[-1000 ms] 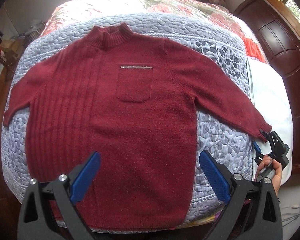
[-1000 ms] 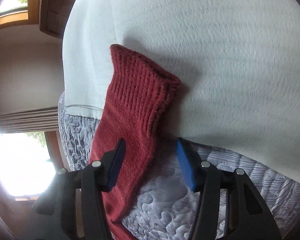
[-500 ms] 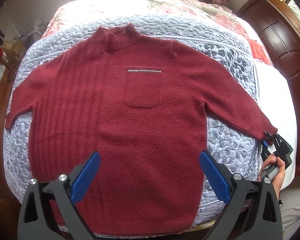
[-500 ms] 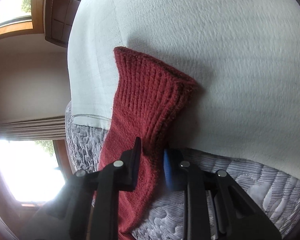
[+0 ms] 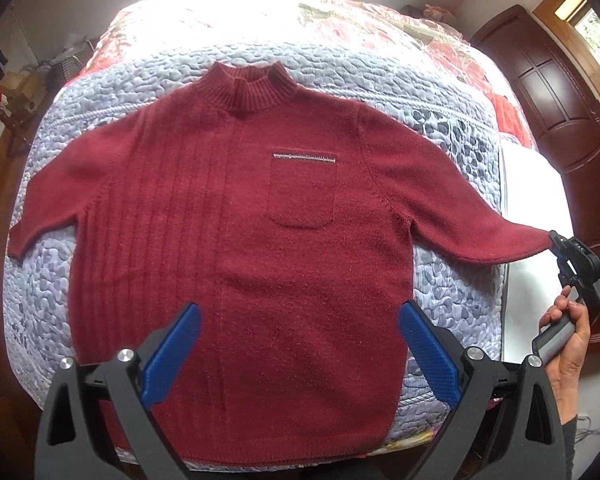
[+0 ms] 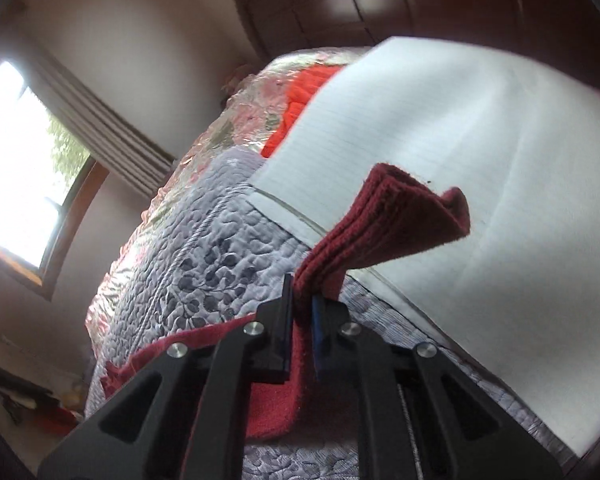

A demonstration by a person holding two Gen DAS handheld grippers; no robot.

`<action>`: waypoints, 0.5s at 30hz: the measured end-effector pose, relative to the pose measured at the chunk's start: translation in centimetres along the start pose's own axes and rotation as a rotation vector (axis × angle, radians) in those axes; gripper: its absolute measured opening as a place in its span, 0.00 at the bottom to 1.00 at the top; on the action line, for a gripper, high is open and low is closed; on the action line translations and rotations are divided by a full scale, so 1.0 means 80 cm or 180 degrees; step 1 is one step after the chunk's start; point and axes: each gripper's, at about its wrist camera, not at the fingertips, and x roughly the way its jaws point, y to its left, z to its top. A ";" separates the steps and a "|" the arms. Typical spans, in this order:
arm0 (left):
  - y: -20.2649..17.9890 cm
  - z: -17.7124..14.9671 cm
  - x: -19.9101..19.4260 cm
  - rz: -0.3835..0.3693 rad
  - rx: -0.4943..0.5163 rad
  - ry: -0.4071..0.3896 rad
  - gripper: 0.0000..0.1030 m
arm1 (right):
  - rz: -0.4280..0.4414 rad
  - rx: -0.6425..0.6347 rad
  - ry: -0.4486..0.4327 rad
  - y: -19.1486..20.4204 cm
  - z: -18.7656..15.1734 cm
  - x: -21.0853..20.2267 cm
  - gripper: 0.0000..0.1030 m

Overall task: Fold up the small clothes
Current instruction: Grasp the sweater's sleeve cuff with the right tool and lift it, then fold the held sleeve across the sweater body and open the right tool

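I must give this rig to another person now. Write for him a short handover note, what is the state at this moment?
Left gripper: open, hovering over the lower body of the red sweater, holding nothing.
Right gripper: shut on the cuff of the sweater's sleeve, lifted off the bed.
Sweater lies flat, face up, on the grey quilt; other sleeve spread out.
Done: sleeve gripped. Left: all folds.

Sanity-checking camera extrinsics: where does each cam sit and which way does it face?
Left wrist: on the left tool, held above the bed's near edge, looking down on the spread red sweater; open blue fingers, the person's hand show.
Right wrist: on the right tool, low at the sleeve cuff, looking along the bed; shut fingers show.
Shared: sweater, grey quilt, white cloth.
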 end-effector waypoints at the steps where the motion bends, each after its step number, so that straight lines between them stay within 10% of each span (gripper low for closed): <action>1: 0.007 0.003 -0.004 -0.0060 -0.0037 0.0006 0.96 | -0.0028 -0.0223 -0.0051 0.028 0.000 -0.006 0.06; 15: 0.121 0.039 -0.062 -0.0600 -0.0401 -0.0335 0.96 | -0.0091 -0.2629 -0.0193 0.335 -0.142 0.003 0.06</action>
